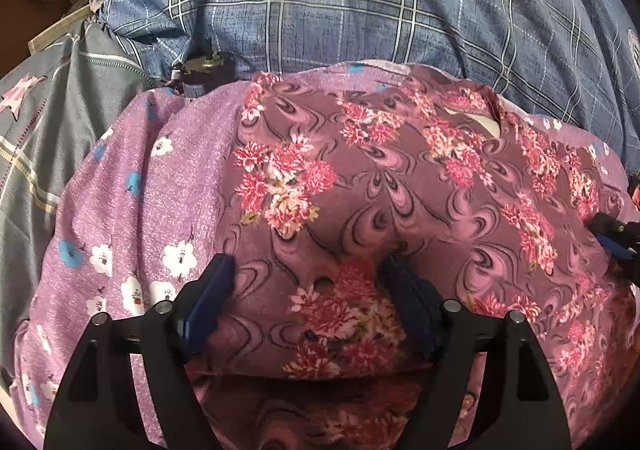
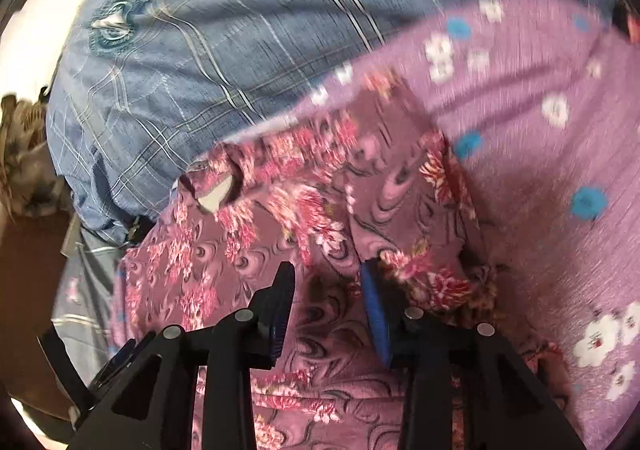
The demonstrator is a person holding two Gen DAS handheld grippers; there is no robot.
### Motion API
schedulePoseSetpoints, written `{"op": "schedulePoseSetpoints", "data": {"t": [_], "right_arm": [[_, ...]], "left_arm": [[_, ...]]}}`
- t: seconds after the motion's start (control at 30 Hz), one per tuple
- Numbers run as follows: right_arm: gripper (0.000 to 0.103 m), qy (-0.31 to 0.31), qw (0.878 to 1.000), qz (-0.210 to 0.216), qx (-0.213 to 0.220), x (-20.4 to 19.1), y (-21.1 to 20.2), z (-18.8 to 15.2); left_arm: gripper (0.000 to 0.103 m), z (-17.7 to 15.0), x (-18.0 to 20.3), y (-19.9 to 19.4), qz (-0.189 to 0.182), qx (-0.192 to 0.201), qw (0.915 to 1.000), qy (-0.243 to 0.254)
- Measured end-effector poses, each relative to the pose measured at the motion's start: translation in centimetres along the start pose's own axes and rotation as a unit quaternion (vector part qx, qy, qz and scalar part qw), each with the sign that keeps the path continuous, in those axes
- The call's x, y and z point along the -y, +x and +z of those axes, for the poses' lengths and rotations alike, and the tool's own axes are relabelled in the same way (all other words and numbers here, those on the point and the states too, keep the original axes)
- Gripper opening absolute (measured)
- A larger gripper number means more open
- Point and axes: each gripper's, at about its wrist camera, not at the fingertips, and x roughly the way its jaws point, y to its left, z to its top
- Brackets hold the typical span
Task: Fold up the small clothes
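Observation:
A mauve garment [image 1: 400,178] printed with pink flower clusters lies spread on a lilac cloth [image 1: 132,210]. A white label [image 1: 486,124] shows at its far edge. My left gripper [image 1: 310,286] stands open and wide over the garment's near part, with a soft bulge of cloth between its fingers. In the blurred right wrist view, the same garment [image 2: 240,242] has a flap [image 2: 400,186] folded over by the lilac cloth [image 2: 540,170]. My right gripper [image 2: 328,290] is open there, with cloth lying between its fingers but not pinched. Its tip also shows at the right edge of the left wrist view [image 1: 612,230].
Blue plaid bedding [image 1: 320,2] rises in a mound behind the garment, also seen in the right wrist view [image 2: 200,50]. A grey cloth with a pink star [image 1: 60,110] lies at the left. A small dark object with a brass part [image 1: 202,64] sits at the bedding's edge.

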Motion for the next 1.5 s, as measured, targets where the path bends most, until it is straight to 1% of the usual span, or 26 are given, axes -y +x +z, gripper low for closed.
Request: {"op": "schedulePoseSetpoints", "data": {"t": [0.03, 0.1, 0.17, 0.2, 0.23, 0.27, 0.3, 0.37, 0.43, 0.5, 0.6, 0.67, 0.7, 0.77, 0.83, 0.9, 1.0, 1.1, 1.2, 1.23, 1.27, 1.3, 1.33, 1.37, 1.4, 1.5], "right_arm": [[0.038, -0.006, 1.0, -0.001, -0.004, -0.5, -0.2, 0.1], [0.038, -0.014, 0.999, 0.034, 0.003, -1.4, -0.9, -0.2], [0.038, -0.036, 0.998, 0.052, -0.017, -2.5, -0.7, -1.0], [0.038, -0.047, 0.997, 0.057, -0.033, -3.0, -0.1, -1.5], [0.039, -0.056, 0.995, 0.057, -0.053, -3.3, 0.6, -2.1], [0.037, -0.072, 0.994, 0.044, -0.07, -3.7, 1.5, -2.8], [0.037, -0.085, 0.994, 0.038, -0.055, -4.1, 1.2, -2.9], [0.037, -0.093, 0.993, 0.037, -0.065, -4.7, 0.6, -2.9], [0.039, -0.082, 0.993, 0.053, -0.062, -4.5, -0.4, -2.8], [0.04, -0.077, 0.994, 0.055, -0.058, -3.9, -1.8, -3.0], [0.043, -0.07, 0.995, 0.059, -0.05, -2.6, -4.7, -3.7], [0.049, -0.059, 0.996, 0.066, -0.035, -1.1, -7.2, -4.0], [0.05, -0.055, 0.996, 0.068, -0.029, -0.6, -8.0, -4.1], [0.057, -0.043, 0.996, 0.075, -0.01, 0.9, -10.9, -5.2], [0.062, -0.03, 0.996, 0.081, 0.005, 2.5, -12.9, -6.8], [0.063, -0.008, 0.996, 0.085, 0.011, 4.5, -14.7, -8.9], [0.063, 0.015, 0.997, 0.075, 0.009, 6.8, -16.5, -11.3], [0.062, 0.033, 0.996, 0.079, 0.009, 8.5, -18.2, -13.3], [0.063, 0.04, 0.996, 0.079, 0.008, 9.3, -19.5, -15.0], [0.063, 0.039, 0.996, 0.079, 0.007, 9.6, -20.0, -15.6], [0.063, 0.037, 0.996, 0.076, 0.005, 10.0, -20.5, -16.3], [0.063, 0.036, 0.997, 0.074, 0.005, 10.1, -20.8, -16.8], [0.063, 0.035, 0.997, 0.072, 0.003, 10.4, -21.1, -17.4], [0.063, 0.035, 0.997, 0.072, 0.001, 10.6, -21.4, -17.9], [0.063, 0.036, 0.997, 0.071, -0.001, 10.9, -21.6, -18.4], [0.063, 0.043, 0.996, 0.074, -0.005, 11.9, -22.2, -19.6]], "left_arm": [[0.079, 0.1, 0.0, -0.3, 0.001, 0.003, 1.0, -0.003], [0.079, 0.4, -0.3, -1.0, -0.015, 0.015, 0.9997, -0.014], [0.08, 0.6, -0.5, -1.2, -0.021, 0.021, 0.9993, -0.024], [0.08, 0.6, -0.4, -1.0, -0.018, 0.016, 0.9995, -0.022], [0.08, 0.5, -0.2, -0.3, -0.009, 0.0, 0.9998, -0.018], [0.083, 0.3, -0.1, 0.2, -0.003, -0.012, 0.9998, -0.013], [0.084, 0.2, 0.0, 0.5, 0.001, -0.014, 0.9999, -0.007], [0.085, 0.3, 0.3, 0.3, 0.009, -0.009, 0.9999, 0.008], [0.085, 0.3, -0.1, -0.2, -0.007, -0.011, 0.9999, 0.003], [0.085, 0.1, -1.3, -1.0, -0.027, -0.011, 0.9995, -0.016], [0.085, -1.0, -3.4, -3.3, -0.031, 0.004, 0.9994, -0.017], [0.085, -2.0, -4.9, -5.1, -0.029, 0.016, 0.9993, -0.017], [0.085, -2.5, -5.9, -6.1, -0.028, 0.021, 0.9992, -0.02], [0.085, -4.4, -8.3, -8.4, -0.031, 0.032, 0.9984, -0.035], [0.085, -6.9, -10.7, -10.3, -0.041, 0.03, 0.9974, -0.051], [0.085, -9.9, -12.6, -11.9, -0.052, 0.011, 0.9971, -0.054], [0.084, -13.5, -14.4, -13.9, -0.05, -0.009, 0.9978, -0.042], [0.084, -16.7, -15.4, -16.1, -0.08, -0.02, 0.9955, -0.046], [0.075, -19.4, -15.5, -17.4, -0.122, -0.036, 0.9905, -0.054], [0.069, -20.1, -15.2, -17.5, -0.125, -0.041, 0.9898, -0.053], [0.06, -20.8, -14.8, -17.4, -0.128, -0.048, 0.9894, -0.049], [0.055, -21.4, -14.4, -17.3, -0.131, -0.055, 0.9889, -0.044], [0.047, -21.9, -13.9, -17.1, -0.135, -0.061, 0.9882, -0.04], [0.044, -22.3, -13.4, -16.8, -0.139, -0.068, 0.9872, -0.037], [0.044, -22.6, -13.2, -16.7, -0.143, -0.071, 0.9865, -0.035], [0.044, -22.9, -12.2, -16.8, -0.139, -0.062, 0.9881, -0.025]]}}
